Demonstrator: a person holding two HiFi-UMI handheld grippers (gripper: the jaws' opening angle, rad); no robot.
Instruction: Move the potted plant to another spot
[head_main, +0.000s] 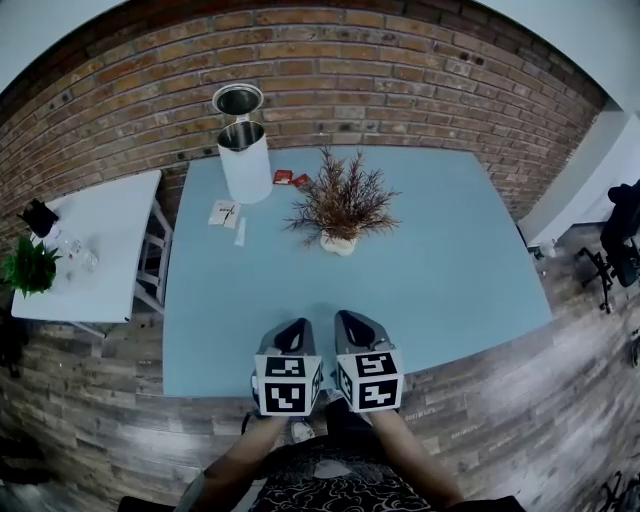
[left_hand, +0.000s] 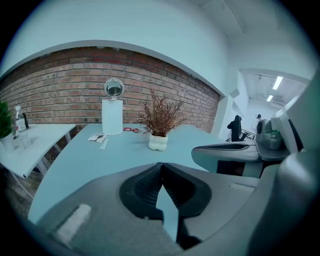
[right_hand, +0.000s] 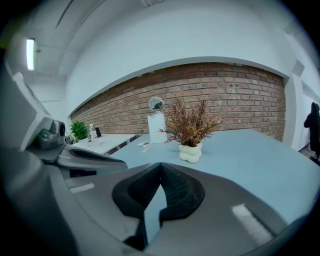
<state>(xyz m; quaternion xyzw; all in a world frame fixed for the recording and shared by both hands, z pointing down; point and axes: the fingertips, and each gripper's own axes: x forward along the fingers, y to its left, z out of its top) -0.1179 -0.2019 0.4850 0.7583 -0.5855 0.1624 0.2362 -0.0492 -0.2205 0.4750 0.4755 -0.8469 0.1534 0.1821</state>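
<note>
Jaws first: my left gripper (left_hand: 161, 165) and right gripper (right_hand: 161, 165) are both pinched together and empty, well short of the white bin (head_main: 245, 160) and over the worktop (head_main: 450, 260). The potted plant (head_main: 342, 205) stands near the bin, to its right and a little closer to me. I judge it light but top-heavy, with brittle twigs, so I'd grip the lumpy white pot (head_main: 338, 243). The worktop is bare far right of the bin, and the brick wall (head_main: 400, 90) stands behind it.
</note>
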